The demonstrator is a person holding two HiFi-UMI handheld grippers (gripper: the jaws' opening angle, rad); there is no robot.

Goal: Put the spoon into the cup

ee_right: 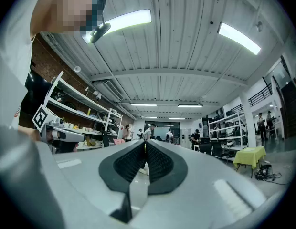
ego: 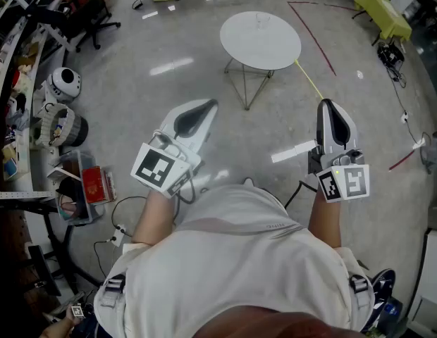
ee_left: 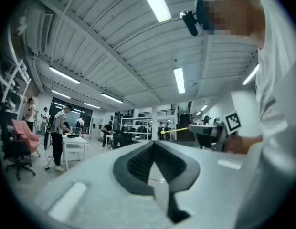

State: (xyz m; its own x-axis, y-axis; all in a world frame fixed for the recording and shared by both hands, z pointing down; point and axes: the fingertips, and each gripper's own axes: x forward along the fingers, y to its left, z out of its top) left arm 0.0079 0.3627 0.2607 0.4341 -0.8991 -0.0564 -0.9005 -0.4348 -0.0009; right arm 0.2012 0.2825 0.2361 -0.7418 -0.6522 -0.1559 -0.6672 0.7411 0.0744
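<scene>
No spoon or cup can be made out in any view. A round white table [ego: 261,41] stands on the floor ahead, with something small and pale near its far side, too faint to name. My left gripper [ego: 210,105] is held out at waist height, pointing toward the table, jaws shut and empty. My right gripper [ego: 325,106] is held level beside it, also shut with nothing in it. In the left gripper view the left gripper [ee_left: 154,142] points across the room at ceiling lights. The right gripper [ee_right: 144,145] does the same in the right gripper view.
Shelving [ego: 14,118] with clutter runs along the left, with boxes and cables [ego: 84,189] on the floor beside it. An office chair [ego: 88,9] stands far left. A yellow-covered table [ego: 382,13] sits far right. Red tape lines [ego: 317,37] cross the floor.
</scene>
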